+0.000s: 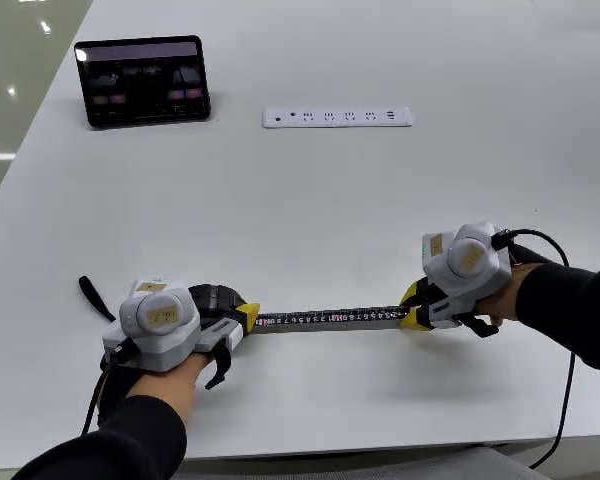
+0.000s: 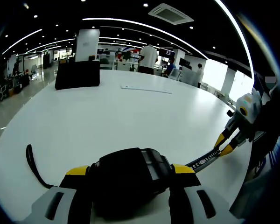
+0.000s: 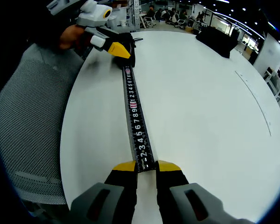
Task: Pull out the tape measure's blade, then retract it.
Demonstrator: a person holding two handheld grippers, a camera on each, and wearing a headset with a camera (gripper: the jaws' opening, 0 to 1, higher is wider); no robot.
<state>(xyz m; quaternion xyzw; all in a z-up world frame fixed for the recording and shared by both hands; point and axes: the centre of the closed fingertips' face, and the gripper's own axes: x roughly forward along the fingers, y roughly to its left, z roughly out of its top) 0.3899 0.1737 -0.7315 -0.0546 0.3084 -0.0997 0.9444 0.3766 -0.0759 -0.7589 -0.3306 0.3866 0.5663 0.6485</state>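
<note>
Holding the tape measure [image 1: 212, 298] tight, the left gripper [image 1: 235, 327] has its two yellow-tipped jaws pressed on the black case, one on each side. The case sits low on the white table [image 1: 310, 210], near the front edge & on the left side in the head view. A thin black strap [image 1: 92, 297] comes off the back of the case & lies curled on the table.

The blade [image 1: 330, 318] is out a good way. It runs straight & low over the table, from the case across to the right gripper [image 1: 411, 308]. Can't tell if it touches the table. In the right gripper view you can read the nos. on it: 1, 2, 3 & so on start by the jaws, & the far ones by the case are too small to read. The right gripper pinches the very end of the blade, w/ its jaws squeezed close & the tip stuck btw them. A hand in a dark sleeve holds each gripper.

Far back on the table stands a dark tablet [image 1: 142, 80], leaning up, w/ its screen lit. To the right of it, well apart, a long white power strip [image 1: 337, 117] lies flat. Both are far from the tape measure.

In the left gripper view, people [image 2: 148, 58] stand way off behind the table, in a big room w/ long lines of lights on the ceiling.
</note>
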